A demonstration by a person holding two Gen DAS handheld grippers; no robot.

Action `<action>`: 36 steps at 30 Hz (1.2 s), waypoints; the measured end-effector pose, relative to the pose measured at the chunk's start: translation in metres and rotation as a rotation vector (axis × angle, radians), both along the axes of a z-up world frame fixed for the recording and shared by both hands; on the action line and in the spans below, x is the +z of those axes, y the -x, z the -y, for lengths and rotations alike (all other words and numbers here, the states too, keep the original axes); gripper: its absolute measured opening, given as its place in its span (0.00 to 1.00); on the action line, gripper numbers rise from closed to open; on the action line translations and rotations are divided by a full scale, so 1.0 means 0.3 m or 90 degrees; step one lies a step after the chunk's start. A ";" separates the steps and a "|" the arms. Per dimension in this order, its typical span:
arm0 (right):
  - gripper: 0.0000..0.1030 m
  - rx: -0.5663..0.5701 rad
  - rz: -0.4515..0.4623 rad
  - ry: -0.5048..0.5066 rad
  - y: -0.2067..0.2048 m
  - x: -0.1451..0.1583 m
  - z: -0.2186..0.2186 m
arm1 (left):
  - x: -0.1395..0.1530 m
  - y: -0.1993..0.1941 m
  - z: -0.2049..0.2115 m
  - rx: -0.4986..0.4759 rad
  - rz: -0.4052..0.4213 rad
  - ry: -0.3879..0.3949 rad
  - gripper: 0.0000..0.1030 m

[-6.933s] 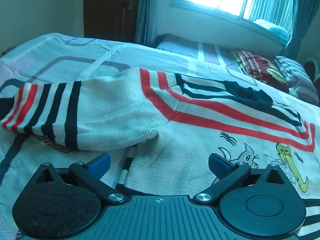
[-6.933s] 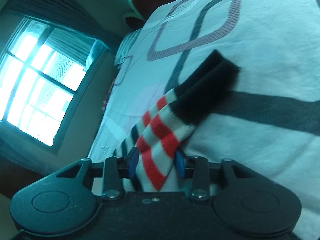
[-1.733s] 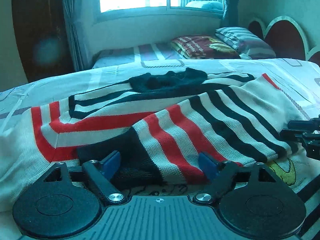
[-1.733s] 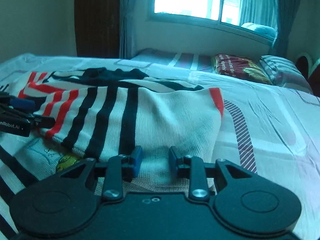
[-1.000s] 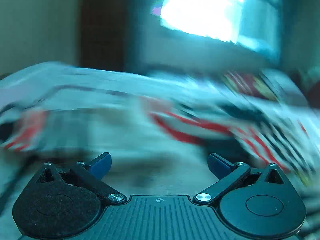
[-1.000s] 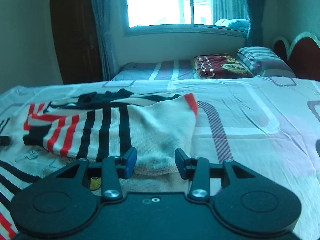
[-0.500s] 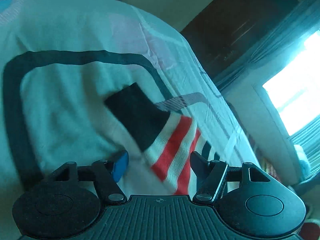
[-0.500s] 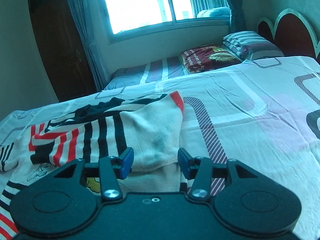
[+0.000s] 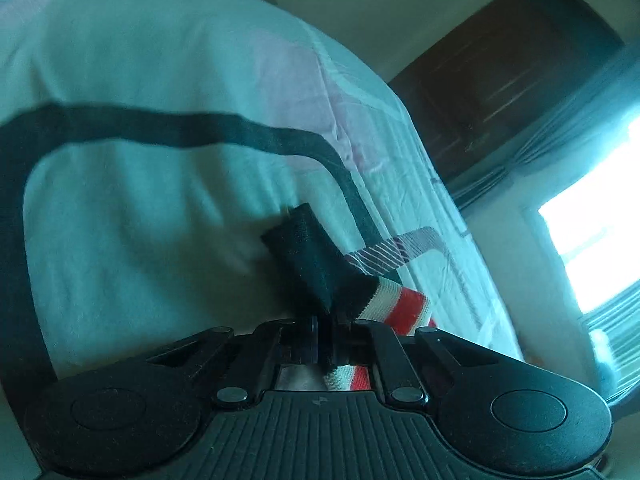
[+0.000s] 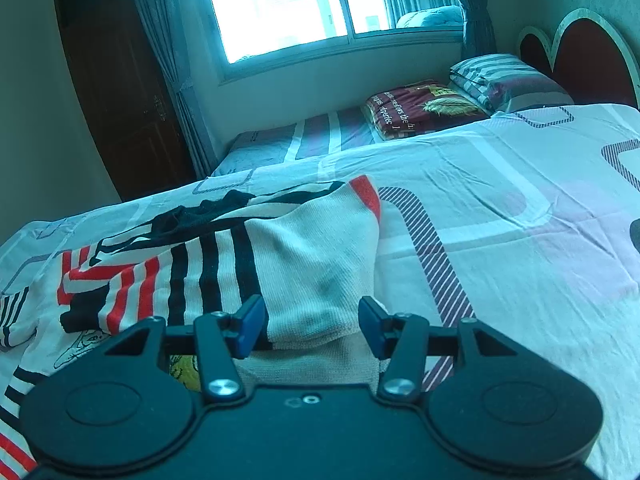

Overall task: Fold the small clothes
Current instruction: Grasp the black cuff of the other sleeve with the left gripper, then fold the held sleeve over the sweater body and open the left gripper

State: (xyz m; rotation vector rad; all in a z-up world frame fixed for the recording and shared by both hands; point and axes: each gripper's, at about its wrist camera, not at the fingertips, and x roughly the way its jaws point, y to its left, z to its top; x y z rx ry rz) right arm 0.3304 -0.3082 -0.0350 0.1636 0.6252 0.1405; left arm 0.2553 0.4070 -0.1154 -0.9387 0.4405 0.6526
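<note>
Two grippers show, each in its own view. The left gripper [image 9: 327, 326] has its jaws pressed together on the black cuff [image 9: 308, 256] of a sleeve [image 9: 394, 304], the knit pinched between them so that the cuff sticks out ahead of the fingers and the red and white stripes trail off to the right and under the gripper body. Beneath the cuff lies the bed sheet [image 9: 140, 208], pale with a broad dark line curving across it. Farther off, at the upper right, stand a dark wooden door [image 9: 516, 72] and a bright window [image 9: 596, 248].

The right gripper [image 10: 312, 328] has its jaws wide apart and grips nothing; its blue pads [image 10: 250, 328] sit either side of a fold of cream knit. That fold belongs to the sweater [image 10: 304, 264], which lies spread on the bed [image 10: 500, 240] directly ahead of and below the gripper. One striped sleeve, black and red on cream, is folded across the sweater's front, ending in a black cuff at the left. A yellow cartoon print [image 10: 184, 368] peeks out just beside the left finger. Beyond the sweater are a maroon pillow [image 10: 420, 108], a striped pillow [image 10: 504, 76], a red headboard [image 10: 588, 52], and a window [image 10: 288, 4] with curtains.
</note>
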 end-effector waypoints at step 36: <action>0.60 -0.038 0.004 -0.209 -0.010 0.016 0.098 | 0.234 -0.394 1.372 -0.632 -0.028 -0.357 0.54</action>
